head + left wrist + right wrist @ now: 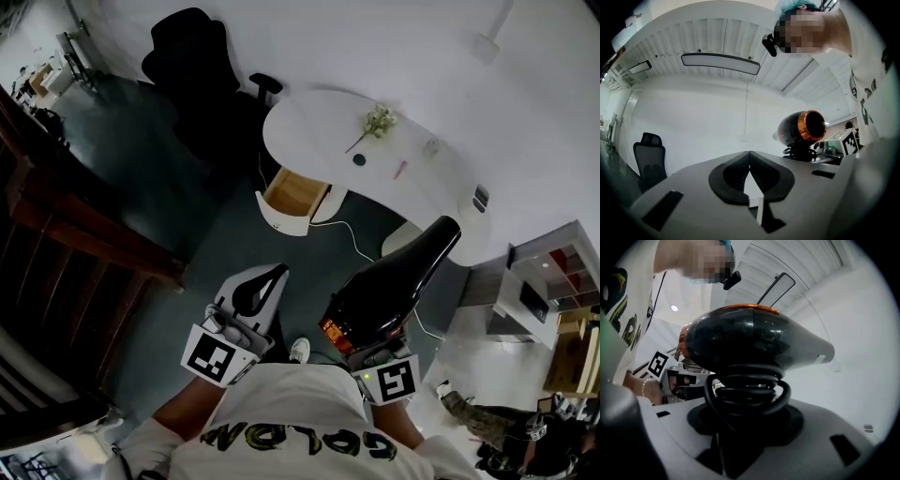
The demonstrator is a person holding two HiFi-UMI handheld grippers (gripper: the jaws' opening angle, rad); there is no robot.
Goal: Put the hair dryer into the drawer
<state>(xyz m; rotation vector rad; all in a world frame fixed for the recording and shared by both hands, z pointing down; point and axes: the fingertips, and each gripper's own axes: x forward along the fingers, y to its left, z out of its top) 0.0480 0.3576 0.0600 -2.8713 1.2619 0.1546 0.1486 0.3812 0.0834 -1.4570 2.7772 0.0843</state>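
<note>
1. Hair dryer point(394, 281), glossy black with an orange rear ring, is carried in the air in front of the person, well apart from the open wooden drawer point(281, 214) of the white rounded bench point(309, 122).
2. In the head view its long axis runs diagonally: the orange end is nearest the person, and the tapered nozzle points away toward the bench's right end.
3. Right tool point(750, 425) is clamped on the cord-wrapped handle, with the barrel lying crosswise above the jaws.
4. Left tool point(750, 157) has its jaws together and empty, just left of the dryer.
</note>
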